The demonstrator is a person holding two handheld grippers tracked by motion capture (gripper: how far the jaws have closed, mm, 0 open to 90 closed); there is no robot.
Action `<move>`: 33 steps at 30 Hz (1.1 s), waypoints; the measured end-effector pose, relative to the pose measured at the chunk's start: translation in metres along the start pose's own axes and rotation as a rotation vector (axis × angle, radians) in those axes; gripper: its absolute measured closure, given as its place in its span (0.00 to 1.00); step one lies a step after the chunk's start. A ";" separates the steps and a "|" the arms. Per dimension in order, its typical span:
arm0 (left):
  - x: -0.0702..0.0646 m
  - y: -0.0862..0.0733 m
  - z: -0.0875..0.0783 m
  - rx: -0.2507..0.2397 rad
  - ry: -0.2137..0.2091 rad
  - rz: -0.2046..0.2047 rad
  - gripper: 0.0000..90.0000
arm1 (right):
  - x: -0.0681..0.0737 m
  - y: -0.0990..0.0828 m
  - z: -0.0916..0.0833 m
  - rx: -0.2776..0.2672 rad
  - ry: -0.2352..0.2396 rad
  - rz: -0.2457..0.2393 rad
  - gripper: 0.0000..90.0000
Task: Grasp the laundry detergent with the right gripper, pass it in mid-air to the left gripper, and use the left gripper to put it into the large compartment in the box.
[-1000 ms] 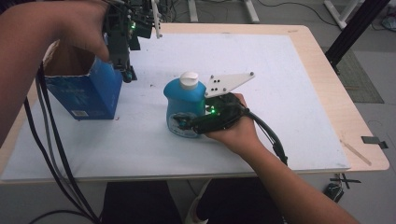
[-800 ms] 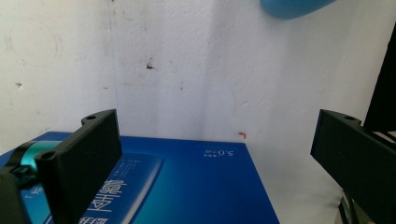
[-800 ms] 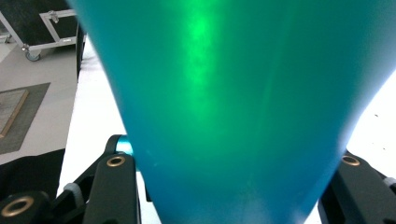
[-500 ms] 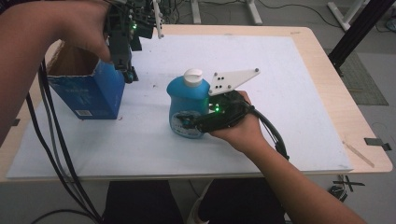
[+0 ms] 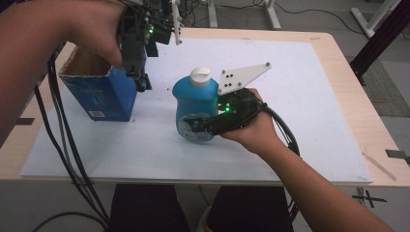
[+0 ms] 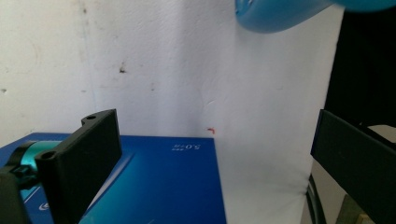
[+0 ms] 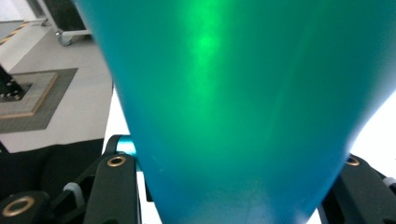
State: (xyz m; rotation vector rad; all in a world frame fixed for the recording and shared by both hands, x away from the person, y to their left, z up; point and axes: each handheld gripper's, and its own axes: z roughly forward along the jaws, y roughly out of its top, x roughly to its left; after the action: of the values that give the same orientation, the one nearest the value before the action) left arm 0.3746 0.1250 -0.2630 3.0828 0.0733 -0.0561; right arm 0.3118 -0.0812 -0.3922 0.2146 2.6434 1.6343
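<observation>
- Blue bottle (image 5: 196, 108) w/ white cap (image 5: 199, 76) stood mid-table on white mat (image 5: 309, 96), just right of open blue box (image 5: 99, 92).
- Prob. stiff plastic, smooth so maybe slippery; looks part-full, some weight. Best grip low on the wide body, not the cap.
- Right claw (image 5: 200, 126) was clamped on the bottle's lower body, jaws either side.
- Left claw (image 5: 139, 79) hung by the box's right edge, jaws wide apart, gripping nothing.
</observation>
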 end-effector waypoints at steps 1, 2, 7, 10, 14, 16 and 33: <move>-0.005 0.004 -0.001 0.005 -0.005 0.007 0.02 | 0.000 0.000 0.001 0.002 0.011 -0.002 0.50; -0.005 0.004 -0.001 0.005 -0.005 0.007 0.02 | 0.000 0.000 0.001 0.002 0.011 -0.002 0.50; -0.022 0.015 -0.003 -0.001 -0.012 0.035 0.02 | -0.003 0.003 0.006 0.008 0.045 -0.019 0.50; -0.028 0.019 -0.005 -0.008 -0.009 0.040 0.02 | -0.005 0.004 0.009 0.013 0.062 -0.017 0.50; -0.032 0.021 -0.005 -0.024 -0.002 0.025 0.02 | -0.006 0.006 0.012 0.009 0.080 -0.022 0.50; -0.032 0.021 -0.005 -0.029 -0.006 0.024 0.02 | -0.006 0.006 0.013 0.011 0.085 -0.025 0.50; -0.041 0.038 -0.002 -0.057 -0.029 -0.002 0.02 | -0.007 0.010 0.019 0.021 0.099 -0.024 0.52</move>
State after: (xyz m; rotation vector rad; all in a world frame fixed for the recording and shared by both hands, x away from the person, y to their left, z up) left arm 0.3358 0.0855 -0.2570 3.0238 0.0750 -0.0975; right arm 0.3215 -0.0608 -0.3926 0.1050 2.7245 1.6517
